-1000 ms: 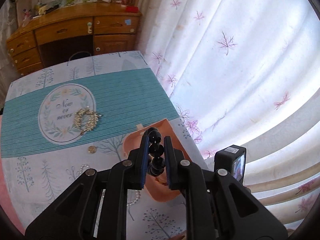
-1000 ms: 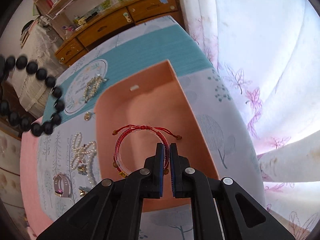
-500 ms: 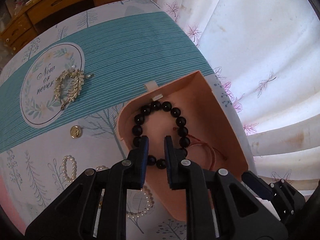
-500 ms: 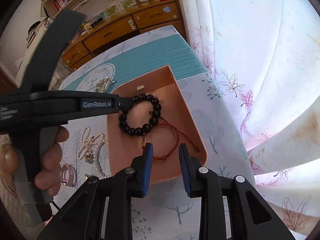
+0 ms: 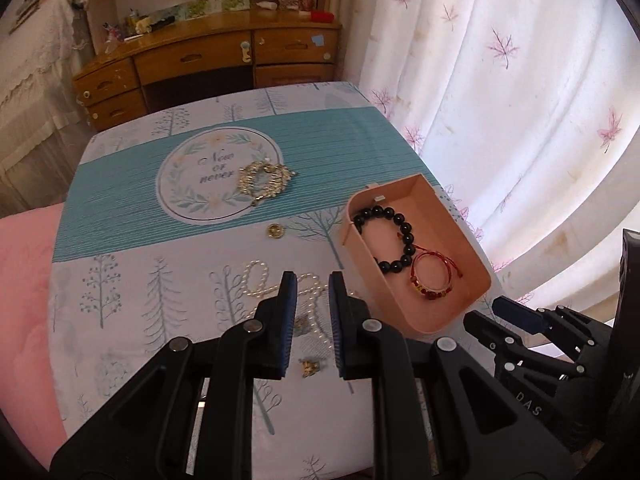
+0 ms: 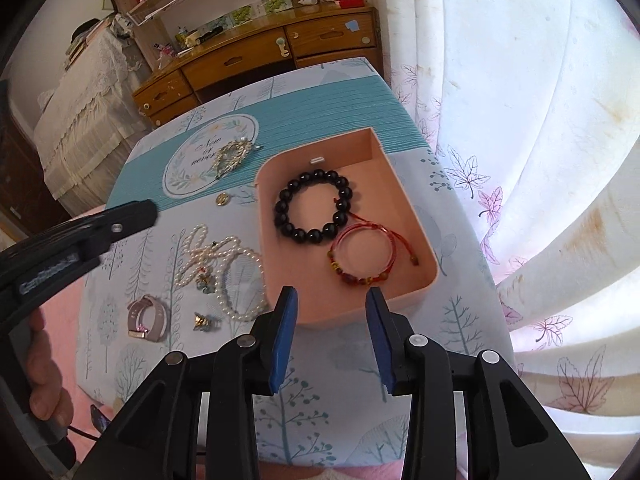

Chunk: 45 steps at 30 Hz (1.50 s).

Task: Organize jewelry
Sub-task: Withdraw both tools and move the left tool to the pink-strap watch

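A peach tray [image 6: 402, 300] [image 5: 476, 280] holds a black bead bracelet [image 6: 314, 204] [image 5: 390, 240] and a red string bracelet [image 6: 362, 254] [image 5: 434, 276]. My left gripper [image 5: 313, 292] is open and empty above the pearl strands [image 5: 264, 282] left of the tray. My right gripper [image 6: 332, 300] is open and empty over the tray's near rim. Pearl strands [image 6: 224, 264], a pink watch [image 6: 146, 316], a gold brooch [image 6: 232, 154] [image 5: 264, 180], a gold coin charm [image 6: 222, 199] [image 5: 275, 231] and small charms [image 6: 205, 320] lie on the cloth.
The small table has a teal and tree-print cloth [image 5: 132, 280]. A white leaf-print curtain [image 6: 520, 120] hangs at the right. A wooden desk [image 5: 208, 56] stands behind. A pink cushion [image 5: 24, 300] lies at the left.
The left gripper set the black bead bracelet in the tray, let go and drew back to the left. The right gripper opened wider and pulled back from the red bracelet.
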Each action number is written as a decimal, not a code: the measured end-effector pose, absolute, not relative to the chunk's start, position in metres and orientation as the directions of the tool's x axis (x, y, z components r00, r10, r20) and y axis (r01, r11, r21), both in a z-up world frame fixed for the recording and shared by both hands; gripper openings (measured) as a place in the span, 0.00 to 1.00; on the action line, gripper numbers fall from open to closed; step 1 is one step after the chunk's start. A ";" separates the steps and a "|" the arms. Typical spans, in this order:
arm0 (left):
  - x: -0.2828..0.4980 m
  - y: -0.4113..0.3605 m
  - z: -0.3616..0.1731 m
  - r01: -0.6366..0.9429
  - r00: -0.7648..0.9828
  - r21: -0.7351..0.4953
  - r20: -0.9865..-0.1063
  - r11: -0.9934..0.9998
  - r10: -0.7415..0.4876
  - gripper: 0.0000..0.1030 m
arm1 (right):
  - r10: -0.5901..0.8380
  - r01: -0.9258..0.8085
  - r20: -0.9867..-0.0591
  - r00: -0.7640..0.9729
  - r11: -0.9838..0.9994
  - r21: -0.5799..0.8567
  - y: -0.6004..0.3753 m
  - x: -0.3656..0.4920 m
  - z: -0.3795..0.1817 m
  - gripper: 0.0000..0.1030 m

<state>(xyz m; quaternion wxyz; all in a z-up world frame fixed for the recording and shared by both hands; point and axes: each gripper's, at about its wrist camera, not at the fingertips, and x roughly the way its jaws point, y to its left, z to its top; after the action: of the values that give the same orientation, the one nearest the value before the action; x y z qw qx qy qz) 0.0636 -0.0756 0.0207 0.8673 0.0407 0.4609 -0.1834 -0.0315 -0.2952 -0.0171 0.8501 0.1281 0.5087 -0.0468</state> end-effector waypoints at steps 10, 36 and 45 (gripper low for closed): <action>0.018 0.003 0.059 0.239 0.597 -0.078 -0.774 0.968 -0.210 0.13 | 0.025 0.154 -0.804 0.594 0.977 0.144 -0.251 -0.049 0.046 0.81; 0.001 0.074 0.011 0.020 0.504 -0.060 -0.862 0.998 -0.061 0.13 | 0.111 -0.102 -0.782 0.613 0.993 0.062 -0.166 -0.033 0.073 0.81; 0.021 0.088 -0.031 0.047 0.419 -0.042 -0.906 0.998 -0.058 0.13 | 0.105 -0.130 -0.825 0.556 0.991 0.039 -0.160 -0.004 0.031 0.77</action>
<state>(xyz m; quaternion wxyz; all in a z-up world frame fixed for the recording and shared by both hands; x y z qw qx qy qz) 0.0207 0.0881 -0.0313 0.8424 -0.0051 0.5379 -0.0312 -0.0037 -0.1596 0.0314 0.8818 -0.0131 0.4667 0.0667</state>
